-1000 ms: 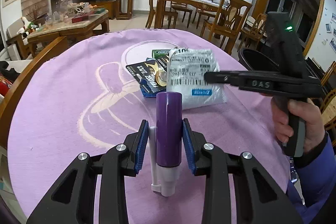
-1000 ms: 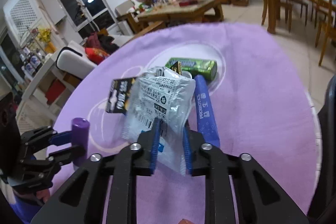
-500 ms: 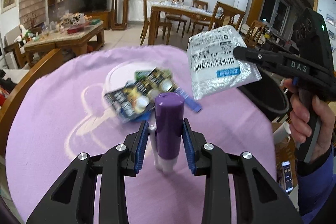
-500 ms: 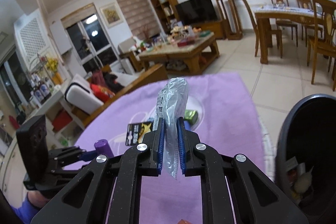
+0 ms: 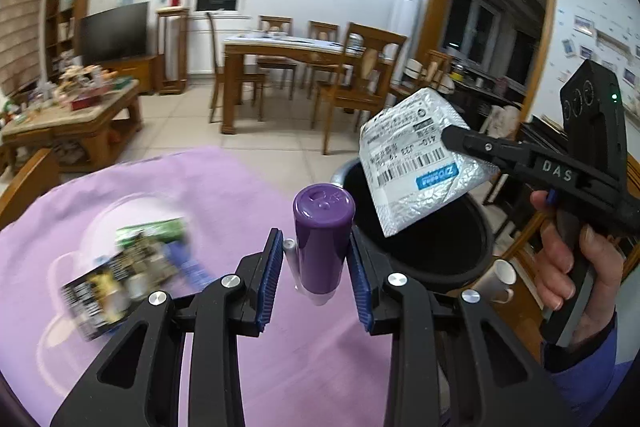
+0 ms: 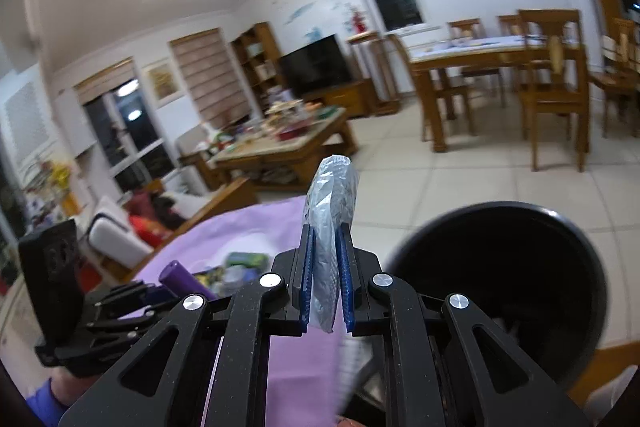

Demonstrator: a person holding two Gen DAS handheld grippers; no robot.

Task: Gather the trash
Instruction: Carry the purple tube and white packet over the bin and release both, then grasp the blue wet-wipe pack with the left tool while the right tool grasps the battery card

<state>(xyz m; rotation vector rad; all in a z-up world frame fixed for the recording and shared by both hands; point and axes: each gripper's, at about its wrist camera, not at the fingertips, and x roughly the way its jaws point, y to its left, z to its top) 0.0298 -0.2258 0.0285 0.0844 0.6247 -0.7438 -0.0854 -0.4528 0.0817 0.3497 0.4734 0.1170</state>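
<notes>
1. Silver foil pouch (image 5: 416, 163), pinched at one edge between the narrow blue jaws of the right gripper (image 6: 326, 291), raised over the rim of the black trash bin (image 5: 440, 251).
2. Purple capped tube (image 5: 322, 239), clamped upright in the left gripper (image 5: 316, 279), near the bin's edge.
3. More wrappers (image 5: 128, 271), blurred, lying on the purple tablecloth (image 5: 248, 195).
4. Risk: dropped too early, light pouch likely to catch the rim and slide to the floor.

Black left gripper (image 5: 316, 267), blue-padded jaws, silver screws; right gripper (image 6: 325, 291) stamped "DAS"; sleeve seemingly blue-purple.

Purple tube (image 5: 322, 239), silver pouch (image 5: 416, 163) (barcoded), lilac cloth (image 5: 224, 187)
</notes>
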